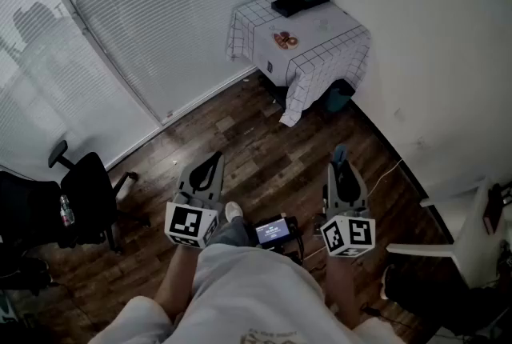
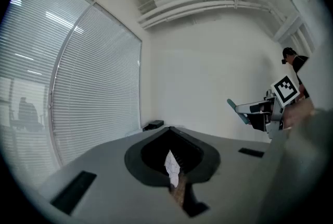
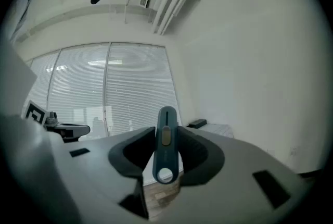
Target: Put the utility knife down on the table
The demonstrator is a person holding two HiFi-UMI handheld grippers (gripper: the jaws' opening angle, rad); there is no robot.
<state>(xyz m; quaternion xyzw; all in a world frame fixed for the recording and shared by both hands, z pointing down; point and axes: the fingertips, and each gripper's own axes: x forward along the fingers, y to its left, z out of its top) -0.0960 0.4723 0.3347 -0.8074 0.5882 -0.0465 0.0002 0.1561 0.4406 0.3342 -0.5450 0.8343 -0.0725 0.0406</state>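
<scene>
The left forearm [image 1: 179, 280] and right forearm [image 1: 340, 288] reach forward side by side, well apart. The left tool [image 1: 210, 164] points level toward the far side, its jaws drawn together with nothing gripped. The right tool [image 1: 342, 168] points level the same way, jaws clamped on a knife [image 3: 165, 140] whose far end sticks out past the tips.

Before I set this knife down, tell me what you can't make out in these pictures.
Head view: orange item on the table, too small to identify.
Head view: utility knife mostly hidden by the right tool gripping it.
Left gripper view: table, only a sliver between jaws of the left tool.
</scene>
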